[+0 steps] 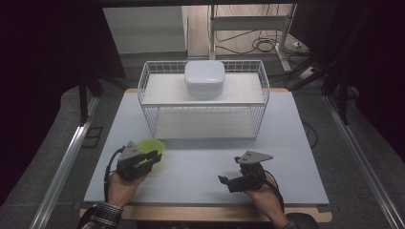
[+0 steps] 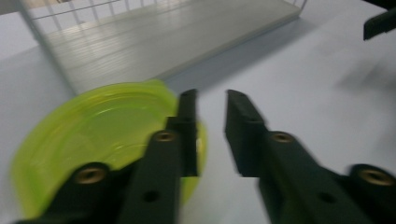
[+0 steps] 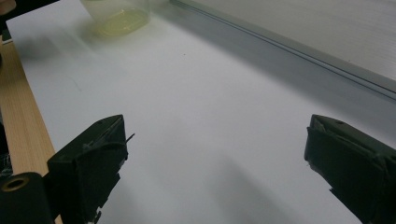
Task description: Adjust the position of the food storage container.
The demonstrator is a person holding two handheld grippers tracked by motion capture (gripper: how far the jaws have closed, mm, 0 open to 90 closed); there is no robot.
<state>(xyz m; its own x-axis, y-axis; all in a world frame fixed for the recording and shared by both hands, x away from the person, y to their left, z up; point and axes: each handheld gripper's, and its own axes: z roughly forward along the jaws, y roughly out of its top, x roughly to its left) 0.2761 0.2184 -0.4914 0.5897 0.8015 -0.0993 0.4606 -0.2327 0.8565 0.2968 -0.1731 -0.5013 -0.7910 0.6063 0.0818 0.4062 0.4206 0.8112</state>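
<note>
The left gripper (image 1: pixel 152 160) sits low over the pale table top (image 1: pixel 200 171), its jaws drawn close together with a narrow gap between them. In the left gripper view, the rim of a lime-green plastic bowl (image 2: pixel 102 135) lies at the left jaw: that jaw crosses over the bowl's near edge, while the other jaw stands clear of it over bare table. Whether the rim is actually pinched cannot be told, since the frame is blurred and the gap between the pads looks empty where it shows. From above, the bowl (image 1: pixel 152 145) lies just ahead of this gripper's tips, partly tucked beneath them. Beyond the bowl, farther forward of the jaws, stands a white wire rack (image 1: pixel 204 102) with two shelves; a white lidded container (image 1: pixel 205 78) rests on its upper shelf. The right gripper (image 1: pixel 228 180) rests near the table's front edge, well apart from the left one, its jaws spread wide and holding nothing; in its own view the bowl (image 3: pixel 122 21) appears far off ahead and to the left, with bare table between the jaws.
</note>
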